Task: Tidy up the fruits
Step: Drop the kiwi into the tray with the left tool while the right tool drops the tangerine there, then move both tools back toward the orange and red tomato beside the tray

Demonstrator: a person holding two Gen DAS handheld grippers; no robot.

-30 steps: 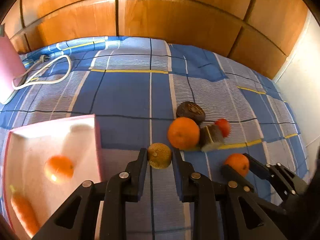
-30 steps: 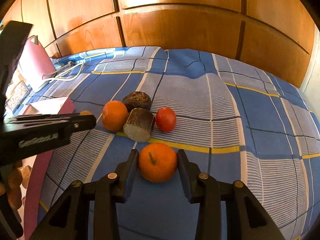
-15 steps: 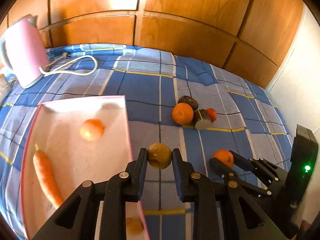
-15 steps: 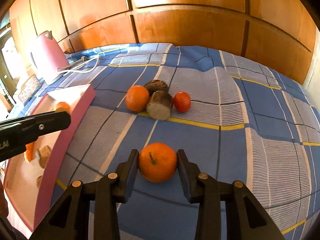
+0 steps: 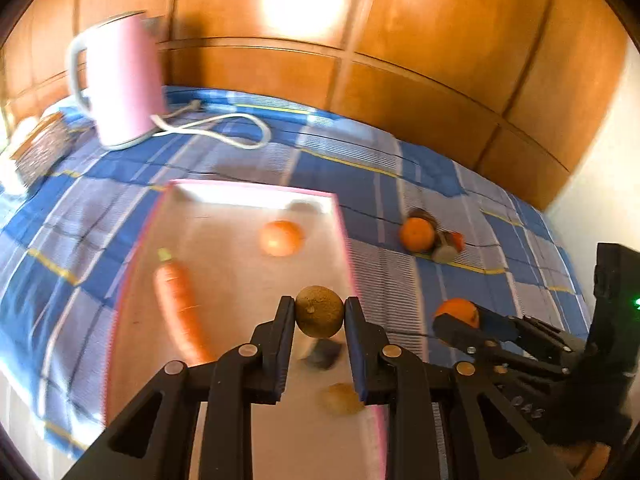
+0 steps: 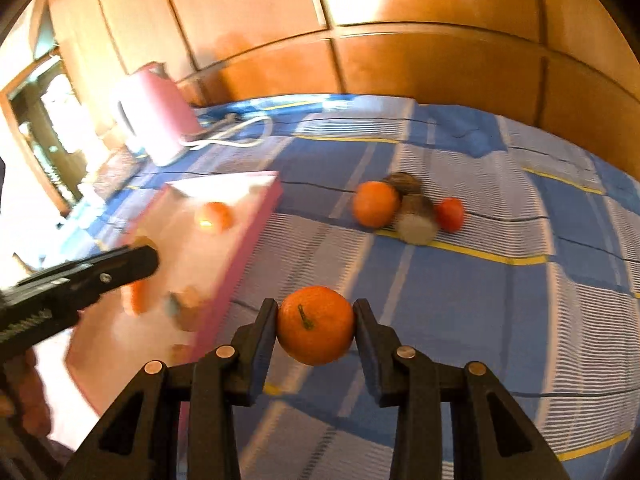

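left gripper (image 5: 319,317) grips brown fruit (image 5: 319,312) over pink tray (image 5: 224,194).

Your left gripper (image 5: 319,316) hangs over the tray (image 5: 240,193), where a carrot (image 5: 178,304) lies left of a fruit (image 5: 280,237). Behind the tray stands the kettle (image 5: 120,84); to its right, a cluster of fruit (image 5: 432,236) sits on the bedspread (image 5: 360,168).

The left gripper (image 5: 319,316) tilts downward with its jaws clamped on a small brownish fruit (image 5: 319,311), one black finger pressed to each side. The right gripper (image 6: 316,330) tilts down likewise, its jaws closed on an orange (image 6: 315,330), held off the bed. From the left wrist view the right gripper reaches in from the near right; from the right wrist view the left gripper enters from the near left.
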